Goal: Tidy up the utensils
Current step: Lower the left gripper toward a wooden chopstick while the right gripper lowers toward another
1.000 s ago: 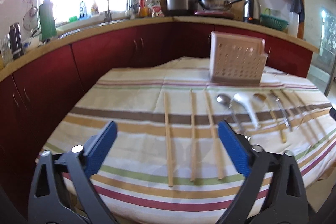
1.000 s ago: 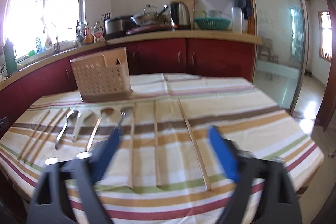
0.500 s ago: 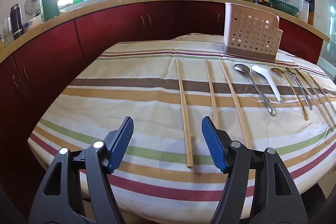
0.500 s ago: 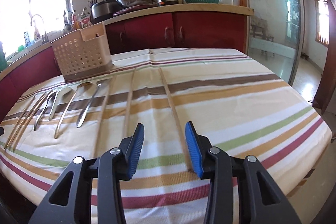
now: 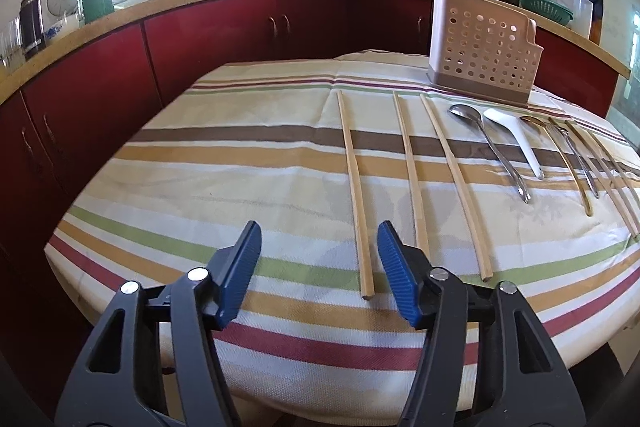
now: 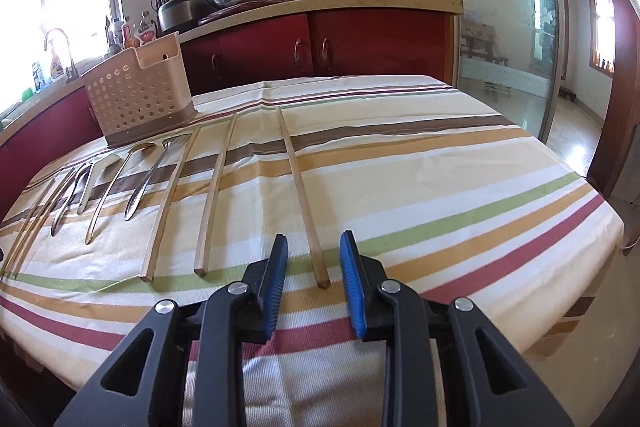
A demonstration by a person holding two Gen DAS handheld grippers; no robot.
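Utensils lie in a row on a striped tablecloth (image 5: pixel 240 163). In the left wrist view three wooden chopsticks lie side by side, the leftmost (image 5: pixel 354 187) just right of my open, empty left gripper (image 5: pixel 319 239). Right of them lie a metal spoon (image 5: pixel 490 151), a white spoon (image 5: pixel 516 143) and more cutlery. A perforated beige utensil holder (image 5: pixel 480 63) stands at the back. In the right wrist view my right gripper (image 6: pixel 313 247) is open, narrow, its fingers either side of the near end of the rightmost chopstick (image 6: pixel 300 187). The holder (image 6: pixel 138 99) stands far left.
Red kitchen cabinets (image 5: pixel 224 39) and a worktop with pots, a kettle and a sink curve behind the table. A glass door (image 6: pixel 504 27) stands to the right. The table's near edge (image 6: pixel 360 367) lies under both grippers.
Both grippers have moved down and forward toward the near ends of the chopsticks. Both have narrowed their opening; the right one now straddles the rightmost chopstick's end.
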